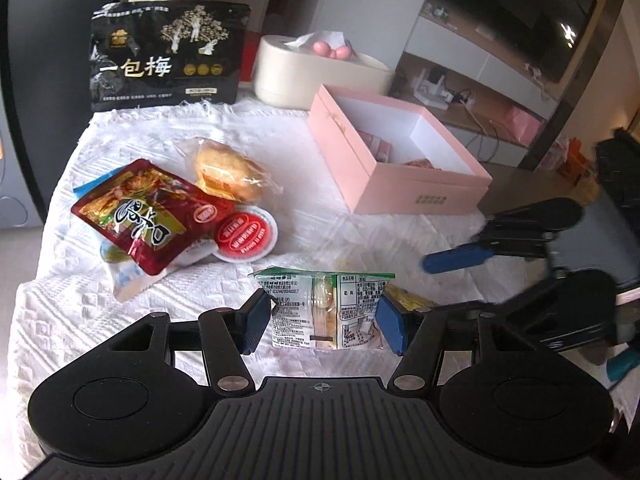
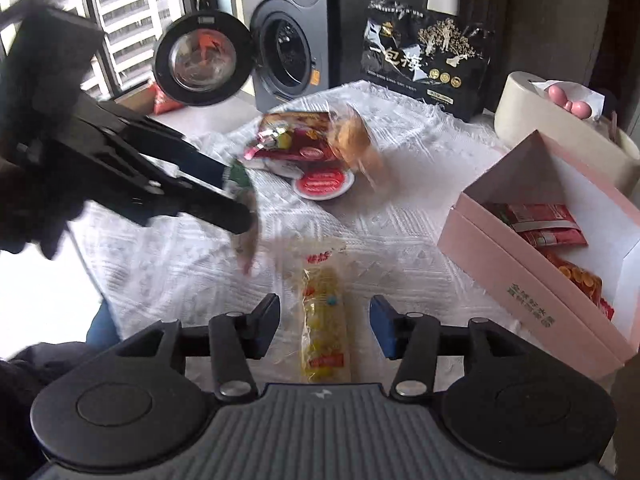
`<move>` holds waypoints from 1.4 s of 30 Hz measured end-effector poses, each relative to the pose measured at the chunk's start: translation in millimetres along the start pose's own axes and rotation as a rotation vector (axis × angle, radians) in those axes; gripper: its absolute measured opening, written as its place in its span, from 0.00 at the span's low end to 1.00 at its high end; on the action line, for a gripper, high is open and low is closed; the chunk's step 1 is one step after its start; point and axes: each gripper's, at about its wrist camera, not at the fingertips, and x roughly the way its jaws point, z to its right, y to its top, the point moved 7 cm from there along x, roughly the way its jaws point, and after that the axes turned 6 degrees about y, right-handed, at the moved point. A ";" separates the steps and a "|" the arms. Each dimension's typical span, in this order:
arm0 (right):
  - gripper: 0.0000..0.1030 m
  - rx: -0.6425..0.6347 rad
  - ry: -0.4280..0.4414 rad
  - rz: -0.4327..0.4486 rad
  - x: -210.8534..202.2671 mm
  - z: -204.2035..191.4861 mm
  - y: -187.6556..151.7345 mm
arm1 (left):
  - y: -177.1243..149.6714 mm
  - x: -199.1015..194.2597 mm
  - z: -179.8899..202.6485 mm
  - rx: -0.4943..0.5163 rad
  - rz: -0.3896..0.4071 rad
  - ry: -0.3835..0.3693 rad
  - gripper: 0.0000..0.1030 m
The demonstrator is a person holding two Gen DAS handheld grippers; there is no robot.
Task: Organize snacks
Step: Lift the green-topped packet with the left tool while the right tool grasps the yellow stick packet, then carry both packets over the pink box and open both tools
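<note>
My left gripper is shut on a clear green-topped snack packet and holds it above the white cloth; it shows blurred in the right wrist view. My right gripper is open, its pads on either side of a long yellow snack packet lying on the cloth. The open pink box stands at the right and holds red packets. A pile with a red pouch, a wrapped bun and a red-lidded cup lies at the left.
A large black snack bag stands at the table's back, beside a cream tissue holder. A white textured cloth covers the table. A washing machine with its door open stands beyond the table.
</note>
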 end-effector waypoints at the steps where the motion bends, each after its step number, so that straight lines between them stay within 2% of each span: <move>1: 0.48 0.005 0.009 -0.006 6.9 0.2 -0.9 | -1.2 -0.6 1.7 0.007 -0.003 0.006 0.62; 4: 0.48 0.021 0.037 -0.028 24.0 -1.5 -7.5 | -4.4 -3.1 7.0 0.017 -0.009 0.015 0.62; 6: 0.41 0.024 0.035 -0.037 27.9 -2.4 -12.7 | -5.8 -4.0 10.4 0.028 -0.011 0.023 0.62; 8: 0.28 0.016 0.036 -0.031 18.1 -6.2 -17.7 | -7.8 -4.6 16.1 0.037 -0.016 0.014 0.62; 11: 0.28 0.032 0.053 -0.004 -6.8 -6.0 -26.0 | -9.3 -4.5 26.6 0.053 -0.018 -0.002 0.62; 18: 0.27 0.106 -0.011 0.074 -68.4 12.1 -45.3 | -2.2 -1.1 72.6 0.112 -0.016 -0.126 0.61; 21: 0.27 0.124 -0.046 0.123 -90.9 20.1 -49.2 | 9.7 2.5 93.7 0.140 -0.004 -0.170 0.61; 22: 0.25 0.130 -0.057 0.144 -98.0 23.9 -48.9 | 15.3 4.5 99.5 0.143 0.005 -0.179 0.61; 23: 0.18 0.137 -0.064 0.163 -104.3 27.8 -48.1 | 23.1 6.8 105.2 0.147 0.019 -0.189 0.61; 25: 0.18 0.164 -0.072 0.202 -116.0 39.3 -43.7 | 41.1 12.5 114.4 0.149 0.051 -0.212 0.61; 29: 0.18 0.199 -0.099 0.256 -127.6 65.6 -34.8 | 71.7 24.7 115.8 0.102 0.104 -0.203 0.61; 34: 0.20 0.194 -0.046 0.168 -104.6 67.1 -56.5 | 68.4 38.7 111.7 0.078 0.082 -0.217 0.61; 38: 0.33 0.154 0.028 0.054 -71.5 50.6 -87.3 | 60.3 56.6 92.0 0.019 0.024 -0.193 0.61; 40: 0.33 0.131 -0.004 0.001 -54.1 47.9 -96.8 | 54.6 62.5 80.2 -0.016 -0.001 -0.184 0.61; 42: 0.33 0.119 -0.027 0.004 -47.1 47.4 -98.2 | 47.0 65.7 69.8 -0.040 -0.026 -0.167 0.61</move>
